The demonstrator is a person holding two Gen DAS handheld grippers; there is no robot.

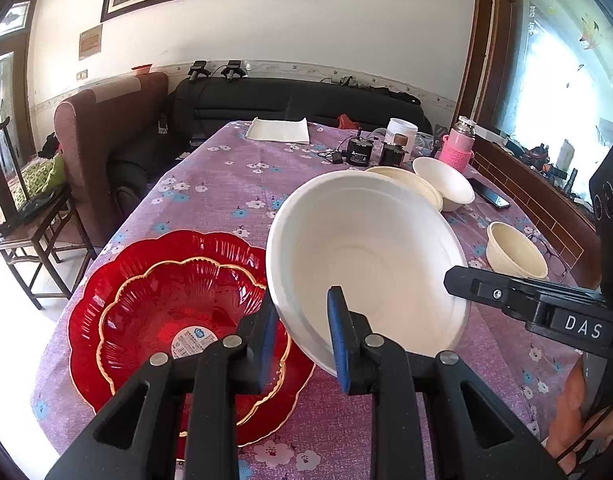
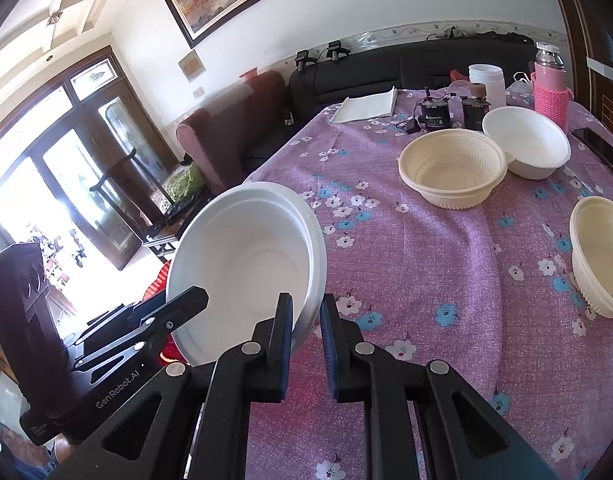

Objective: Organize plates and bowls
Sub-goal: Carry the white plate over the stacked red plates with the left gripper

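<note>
Both grippers clamp one white foam bowl [image 1: 366, 264], each on a different part of its rim. The left gripper [image 1: 302, 336] has its blue pads narrowed onto the near lower rim at lower centre of the left view. The right gripper [image 2: 306, 332] pinches the rim's right edge at lower centre of the right view. The bowl is tilted, lifted clear of the purple floral tablecloth [image 2: 426, 264], its mouth toward the cameras; the two-point hold likely steadies a light, flexible bowl.

Two nested red glass plates [image 1: 166, 312] lie at lower left of the left view, partly under the bowl. At upper right of the right view sit a cream ribbed bowl [image 2: 452, 166] touching another white bowl [image 2: 526, 140]; a third cream bowl [image 2: 602, 252] sits at the right edge. Sorting appears unfinished.
</note>
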